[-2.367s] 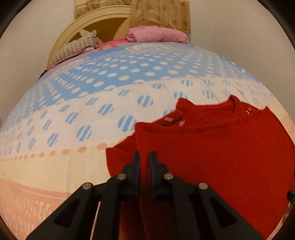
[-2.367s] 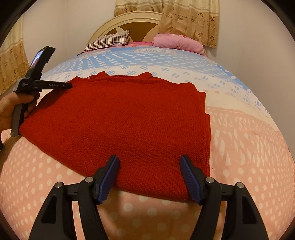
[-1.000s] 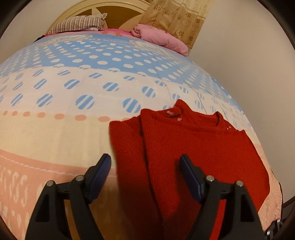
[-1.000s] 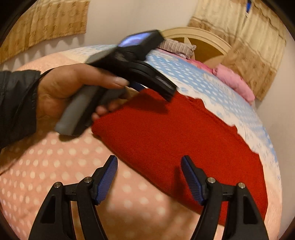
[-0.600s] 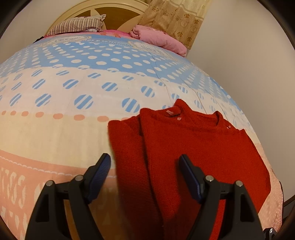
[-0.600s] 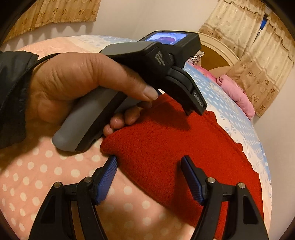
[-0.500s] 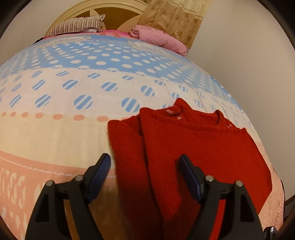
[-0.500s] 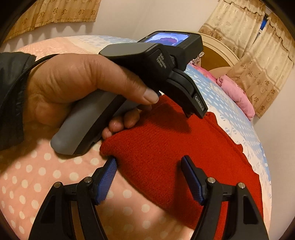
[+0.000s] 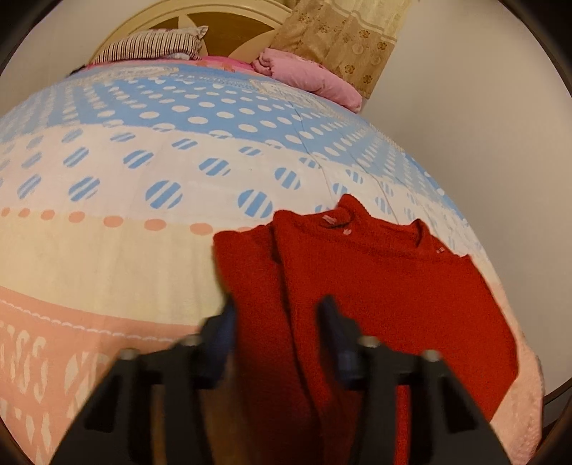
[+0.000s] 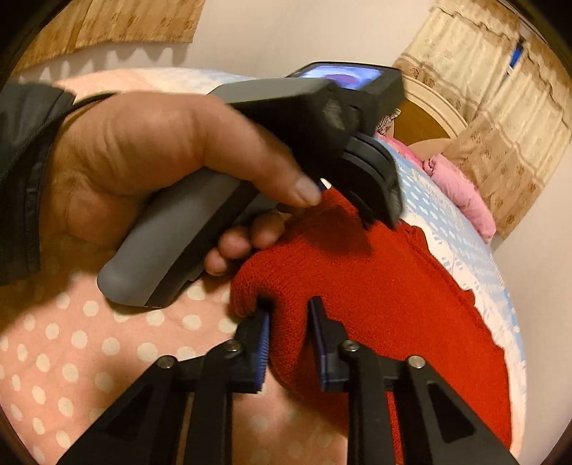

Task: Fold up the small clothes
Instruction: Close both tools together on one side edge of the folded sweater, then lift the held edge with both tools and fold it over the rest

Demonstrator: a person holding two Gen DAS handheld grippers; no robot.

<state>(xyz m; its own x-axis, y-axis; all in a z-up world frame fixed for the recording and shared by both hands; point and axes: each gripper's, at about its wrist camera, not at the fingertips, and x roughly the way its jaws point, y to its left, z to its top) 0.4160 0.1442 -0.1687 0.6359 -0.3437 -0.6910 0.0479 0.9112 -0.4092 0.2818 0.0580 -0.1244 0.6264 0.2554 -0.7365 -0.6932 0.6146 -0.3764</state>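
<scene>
One red sweater (image 9: 375,286) lies on the bed (image 9: 143,200). Right hand-held gripper (image 10: 287,339) pinches its bunched edge; left hand-held gripper (image 9: 277,322), half closed, straddles fabric, grip uncertain. Two pillows (image 9: 153,44) at headboard

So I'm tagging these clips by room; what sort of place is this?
Most likely a bedroom. The red sweater lies on a bed with a polka-dot bedspread, a striped pillow rests against a rounded headboard, and curtains hang behind.

The bedsheet (image 9: 25,357) lettering seems too blurred to read.
</scene>
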